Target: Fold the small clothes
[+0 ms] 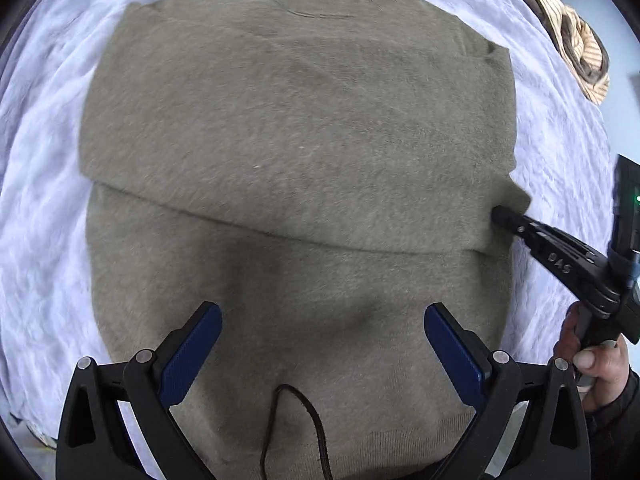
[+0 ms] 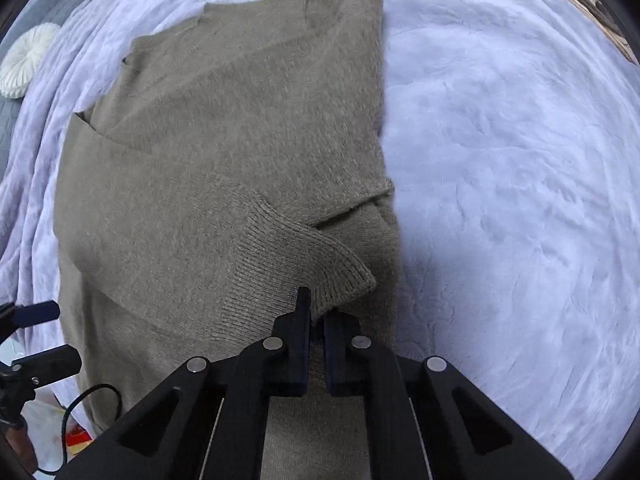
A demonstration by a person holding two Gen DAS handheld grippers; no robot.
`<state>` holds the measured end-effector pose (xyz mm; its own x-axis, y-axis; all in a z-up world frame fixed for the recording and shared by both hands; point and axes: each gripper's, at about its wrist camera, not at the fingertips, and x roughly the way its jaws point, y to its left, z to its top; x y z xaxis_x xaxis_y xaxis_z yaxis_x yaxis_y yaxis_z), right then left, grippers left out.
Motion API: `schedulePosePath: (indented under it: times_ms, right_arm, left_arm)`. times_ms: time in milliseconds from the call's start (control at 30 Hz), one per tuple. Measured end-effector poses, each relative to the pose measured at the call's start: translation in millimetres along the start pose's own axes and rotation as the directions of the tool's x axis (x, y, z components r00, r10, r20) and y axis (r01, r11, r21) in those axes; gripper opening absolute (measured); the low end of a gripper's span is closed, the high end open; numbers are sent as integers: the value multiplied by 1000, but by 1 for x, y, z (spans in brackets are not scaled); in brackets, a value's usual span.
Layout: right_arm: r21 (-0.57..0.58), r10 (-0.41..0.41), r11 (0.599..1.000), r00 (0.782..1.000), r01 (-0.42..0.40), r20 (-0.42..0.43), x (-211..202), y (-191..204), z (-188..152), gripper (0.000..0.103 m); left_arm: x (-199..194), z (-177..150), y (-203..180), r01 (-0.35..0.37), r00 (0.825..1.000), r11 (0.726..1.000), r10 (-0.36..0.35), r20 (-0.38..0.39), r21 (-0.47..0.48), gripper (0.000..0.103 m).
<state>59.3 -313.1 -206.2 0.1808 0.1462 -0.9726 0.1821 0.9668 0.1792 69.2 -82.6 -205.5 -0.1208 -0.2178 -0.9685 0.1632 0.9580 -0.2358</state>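
An olive-brown knitted sweater (image 1: 296,128) lies flat on a white bedspread (image 1: 36,208), with one sleeve folded across its body. My left gripper (image 1: 322,340) is open above the sweater's lower part, its blue pads (image 1: 192,356) wide apart. My right gripper (image 2: 316,320) is shut on the ribbed sleeve cuff (image 2: 320,256) at the sweater's (image 2: 224,152) right side. In the left wrist view the right gripper (image 1: 500,214) pinches the cuff at the sweater's right edge. The left gripper's fingers (image 2: 40,314) show at the left edge of the right wrist view.
A brown and cream striped garment (image 1: 576,36) lies at the bedspread's far right. A round white cushion (image 2: 28,60) sits on grey furniture at the far left. A thin black cord (image 1: 304,416) hangs over the sweater's hem. The bedspread (image 2: 512,184) stretches right of the sweater.
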Motion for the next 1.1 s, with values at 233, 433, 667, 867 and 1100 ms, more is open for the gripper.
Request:
schedulePosePath:
  times_ms: [233,433,667,867,1100]
  right_arm:
    - [4,-123,992,985,123,119,-17,0,13,7]
    - [80,-168,983,984,163,61,-27,-6,6,23]
    - [-97,-160,981,983,168,86,-30,74,-39,87]
    - [-148,-312,944,944,296,-103,38,99,-107,87]
    - [-180,-286,948,952,264,-110,11,97,-209,88]
  left_arm:
    - [-10,-18,22,-37,999,999,38,33,-12,101]
    - [-30,-26,53,-39,998,998,36,59,42,101]
    - [-7,8,38,-87,993,985,75,87,148,101]
    - [66,-33,41,-234,966,922,255,-30,307,102]
    - [56,-154,87,-224,965,904,258,-49,364,102]
